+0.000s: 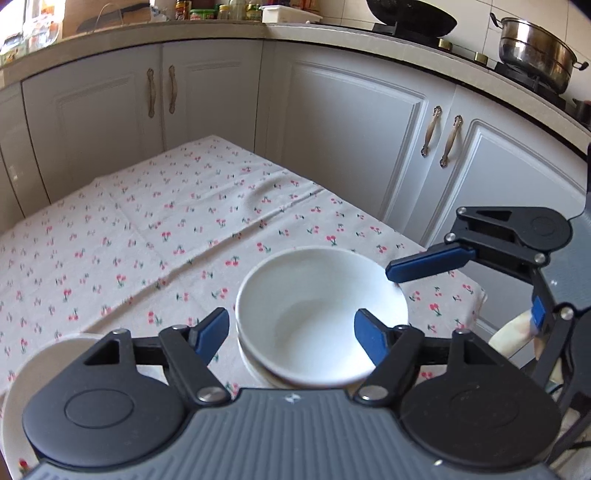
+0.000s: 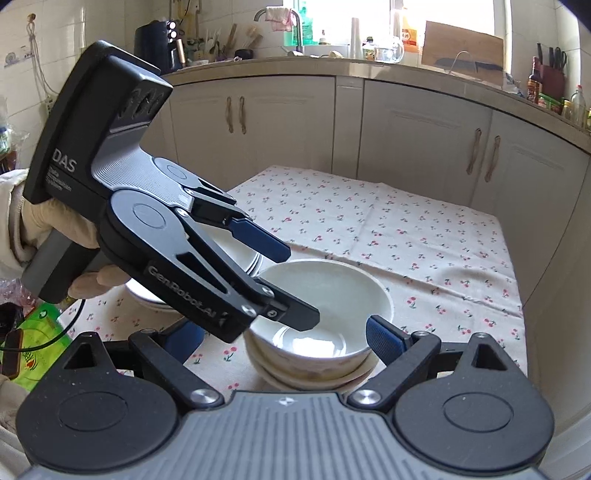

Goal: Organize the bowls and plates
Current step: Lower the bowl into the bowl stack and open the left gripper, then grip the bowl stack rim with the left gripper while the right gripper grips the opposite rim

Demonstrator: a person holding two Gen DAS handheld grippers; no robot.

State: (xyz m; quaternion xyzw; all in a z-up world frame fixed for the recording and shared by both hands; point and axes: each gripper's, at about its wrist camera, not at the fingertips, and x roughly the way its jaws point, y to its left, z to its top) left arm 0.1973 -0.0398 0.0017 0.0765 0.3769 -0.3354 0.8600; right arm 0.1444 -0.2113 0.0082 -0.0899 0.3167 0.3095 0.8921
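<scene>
Centrally, a cherry-print tablecloth (image 1: 155, 229) is being stretched over the table, its creases running toward eleven o'clock. White cabinet doors (image 1: 351, 147) and a pale countertop (image 1: 147, 31) are wrapping the room from nine to three o'clock, and a steel pot (image 1: 535, 51) is being kept on the stove at two o'clock. A stack of white bowls (image 1: 317, 306) is being kept near the table's near edge, with a plate stack (image 2: 243, 258) just beside it at ten o'clock in the right wrist view. The left gripper (image 1: 291, 332) is being held wide over the top bowl, gripping nothing. The right gripper (image 2: 284, 338) is likewise being held wide, straddling the bowls.
</scene>
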